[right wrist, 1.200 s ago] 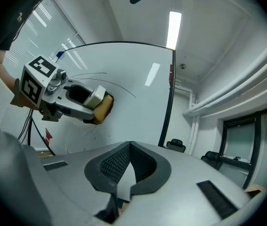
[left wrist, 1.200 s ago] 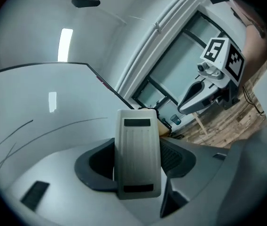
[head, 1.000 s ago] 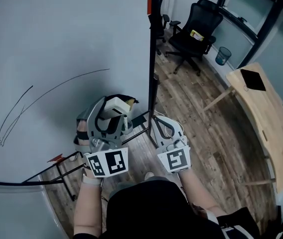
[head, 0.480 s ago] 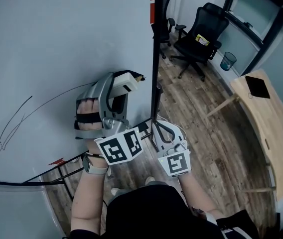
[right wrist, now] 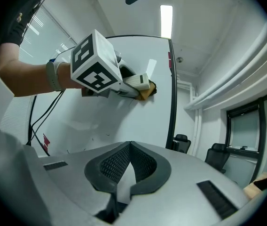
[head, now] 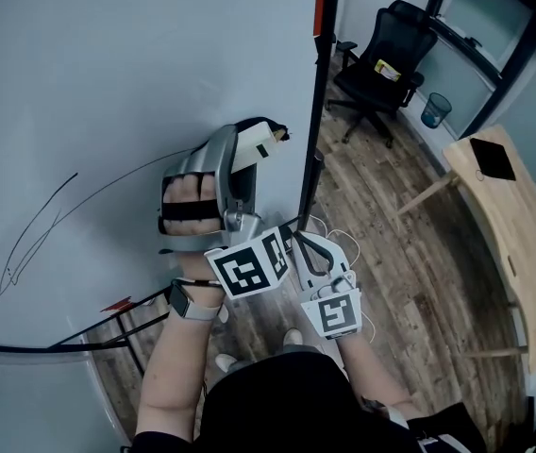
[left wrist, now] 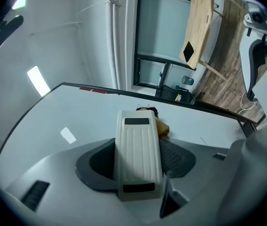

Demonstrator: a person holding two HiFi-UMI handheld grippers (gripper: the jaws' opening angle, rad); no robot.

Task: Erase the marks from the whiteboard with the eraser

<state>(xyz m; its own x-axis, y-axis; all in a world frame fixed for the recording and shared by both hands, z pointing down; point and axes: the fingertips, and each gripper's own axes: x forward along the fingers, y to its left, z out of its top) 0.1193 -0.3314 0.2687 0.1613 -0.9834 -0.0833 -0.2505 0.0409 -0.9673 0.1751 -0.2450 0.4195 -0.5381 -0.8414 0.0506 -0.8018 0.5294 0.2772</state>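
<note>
The whiteboard (head: pixel 126 64) fills the left of the head view. Thin black marks (head: pixel 37 229) run from its lower left, with a long arc reaching toward the middle. My left gripper (head: pixel 249 154) is shut on a cream eraser (head: pixel 260 142) with a dark felt end, held up near the board's right edge, right of the marks. In the left gripper view the eraser (left wrist: pixel 138 140) lies between the jaws, pointing at the whiteboard (left wrist: pixel 77 121). I cannot tell whether the felt touches the board. My right gripper (head: pixel 313 253) hangs lower, shut and empty. From the right gripper (right wrist: pixel 131 166) view, the eraser (right wrist: pixel 138 81) and the marks (right wrist: pixel 35 114) show.
The board's black stand post (head: pixel 317 130) runs down its right edge, with stand legs (head: pixel 108 324) on the wooden floor. A black office chair (head: pixel 381 59) and a blue bin (head: pixel 435 109) stand at the back. A wooden table (head: pixel 509 206) is at the right.
The left gripper has risen and moved right along the board with the eraser. The right gripper stays low and shut, shifted slightly.
</note>
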